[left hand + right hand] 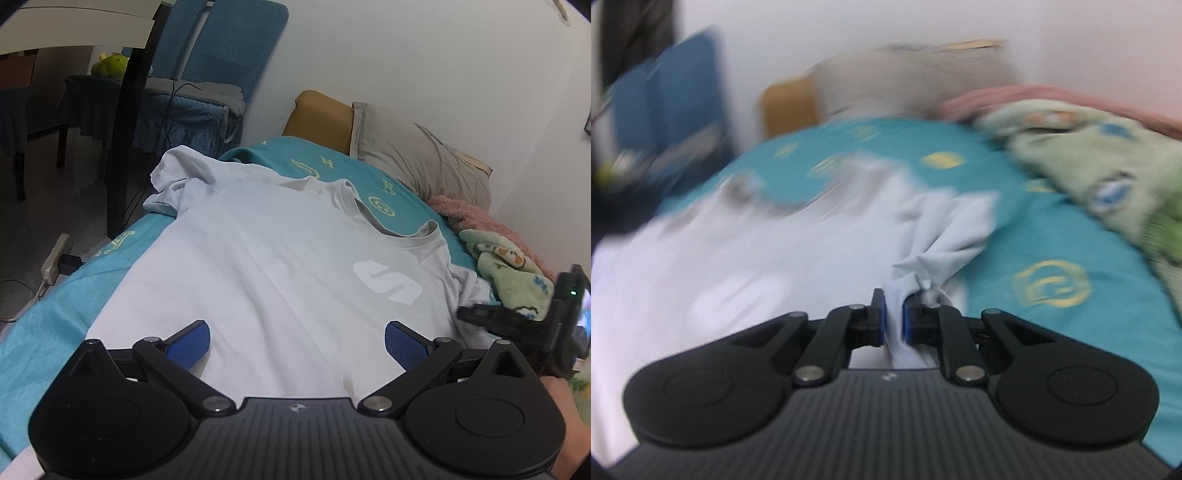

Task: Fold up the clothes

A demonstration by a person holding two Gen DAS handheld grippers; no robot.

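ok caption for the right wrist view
Right tongs shut on a bunched sleeve of the white shirt on the teal bed.

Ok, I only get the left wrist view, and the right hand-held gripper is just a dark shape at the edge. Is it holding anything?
Observer: Yes, the right hand-held gripper is shut on a bunched sleeve of the white T-shirt.
Operator: Is much cloth in it?
Observer: A gathered fold runs between its blue pads and back toward the camera.
Operator: What's beside that sleeve?
Observer: Bare teal sheet with yellow prints, then a green blanket further right.
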